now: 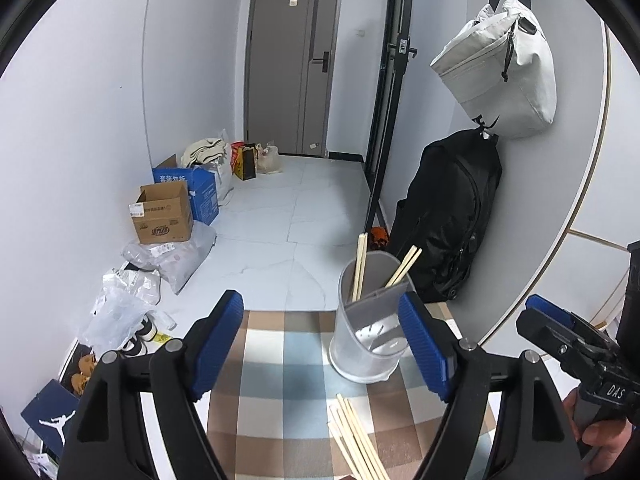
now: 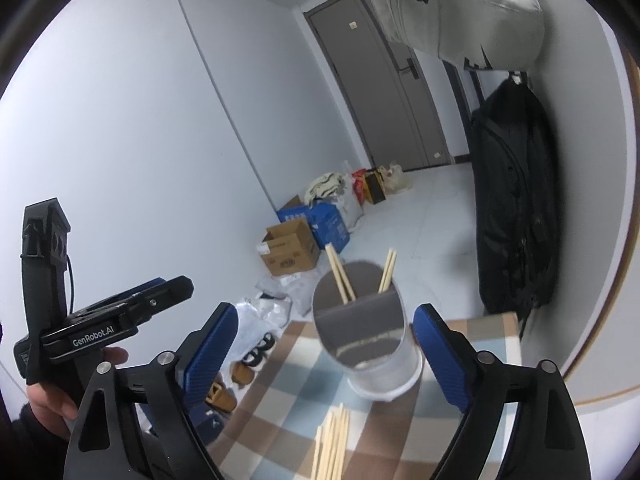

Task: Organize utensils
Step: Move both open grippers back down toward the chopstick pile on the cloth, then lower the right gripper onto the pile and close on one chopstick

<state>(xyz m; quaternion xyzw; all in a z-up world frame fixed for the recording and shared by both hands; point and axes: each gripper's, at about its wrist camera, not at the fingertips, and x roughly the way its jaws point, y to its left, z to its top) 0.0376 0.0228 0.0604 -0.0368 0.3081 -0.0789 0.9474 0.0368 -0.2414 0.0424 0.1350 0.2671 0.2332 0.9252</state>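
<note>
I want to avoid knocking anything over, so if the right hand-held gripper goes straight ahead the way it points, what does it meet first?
Most likely the utensil holder, which stands centred ahead of the open right hand-held gripper. The loose chopsticks lie lower, probably beneath its line; depth is hard to judge.

1. tablecloth (image 1: 280,364) is a plaid of brown, tan, pale blue and white squares
2. utensil holder (image 1: 366,344) near the cloth's far right corner is see-through grey with a darker grey divider
3. chopsticks (image 1: 356,436) are pale wood, both the loose bunch and the ones in the holder
4. both grippers, left gripper (image 1: 322,346) and right gripper (image 2: 326,354), are black with ribbed blue pads
5. backpack (image 1: 452,216) is black, hanging bag (image 1: 500,68) off-white
</note>
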